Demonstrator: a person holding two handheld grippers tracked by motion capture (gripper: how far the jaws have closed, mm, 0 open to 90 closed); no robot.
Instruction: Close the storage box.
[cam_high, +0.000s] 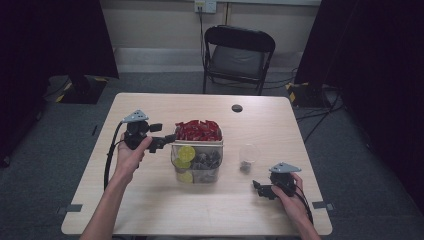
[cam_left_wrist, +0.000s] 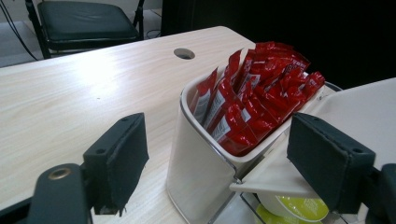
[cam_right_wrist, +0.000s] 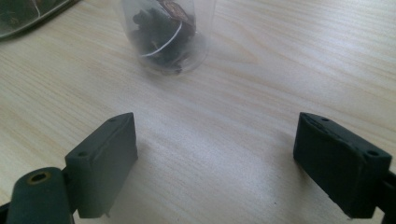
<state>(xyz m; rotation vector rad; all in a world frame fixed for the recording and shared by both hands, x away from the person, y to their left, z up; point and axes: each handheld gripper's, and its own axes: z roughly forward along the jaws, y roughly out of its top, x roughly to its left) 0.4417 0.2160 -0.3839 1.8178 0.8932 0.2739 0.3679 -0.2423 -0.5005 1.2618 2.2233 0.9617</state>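
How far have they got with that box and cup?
Looks done: the clear cup holds something dark. In hand: the left gripper, open, stands at the white box of red sachets, gripping nothing; the right gripper rests open by the cup. Left, perhaps: another pick from the box.

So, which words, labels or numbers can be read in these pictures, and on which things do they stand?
No text can be read.
Red sachets in the white organiser: white label patches, print too blurred to read.
Yellow-green pods: marks too small to read.
Clear cup: no print visible.
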